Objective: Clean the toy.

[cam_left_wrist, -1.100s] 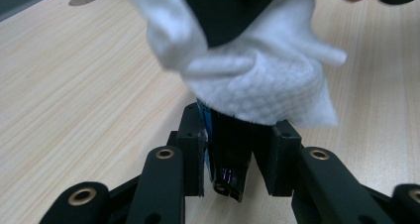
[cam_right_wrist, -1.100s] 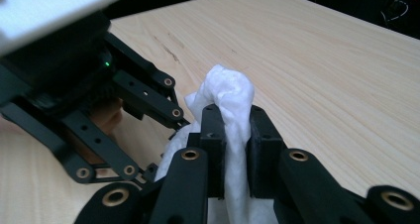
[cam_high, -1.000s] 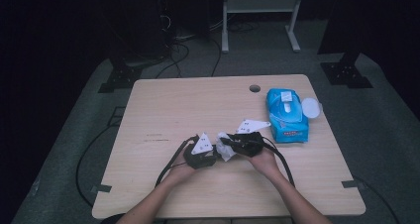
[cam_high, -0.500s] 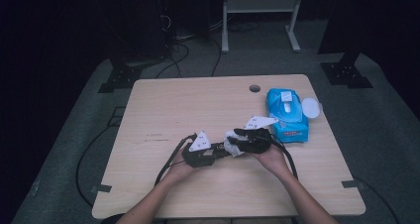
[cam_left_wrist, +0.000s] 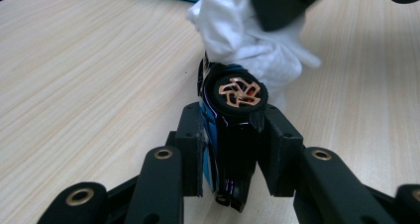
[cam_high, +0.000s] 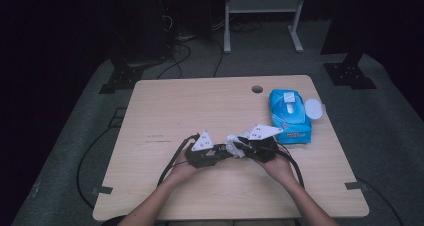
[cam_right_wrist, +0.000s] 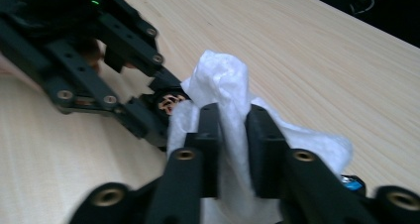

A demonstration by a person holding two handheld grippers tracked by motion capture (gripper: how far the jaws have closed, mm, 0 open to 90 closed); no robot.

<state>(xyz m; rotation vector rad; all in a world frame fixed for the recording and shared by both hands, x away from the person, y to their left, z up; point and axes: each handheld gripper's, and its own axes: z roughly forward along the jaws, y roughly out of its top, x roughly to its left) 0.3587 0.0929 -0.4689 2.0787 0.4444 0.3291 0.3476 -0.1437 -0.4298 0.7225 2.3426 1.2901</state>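
Left gripper (cam_left_wrist: pixel 230 149) clamps a toy car (cam_left_wrist: pixel 232 135), wheel (cam_left_wrist: pixel 239 93) facing up. Right gripper (cam_right_wrist: pixel 233 130) pinches a white wipe (cam_right_wrist: pixel 225 92), pressed against the car's front, above table (cam_high: pixel 200 106).

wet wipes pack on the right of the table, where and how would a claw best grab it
The wet wipes pack lies flat, long axis running away from the person. Probably best to come from above and close the jaws across its narrower width near the middle, clear of the open flap lid on its right.
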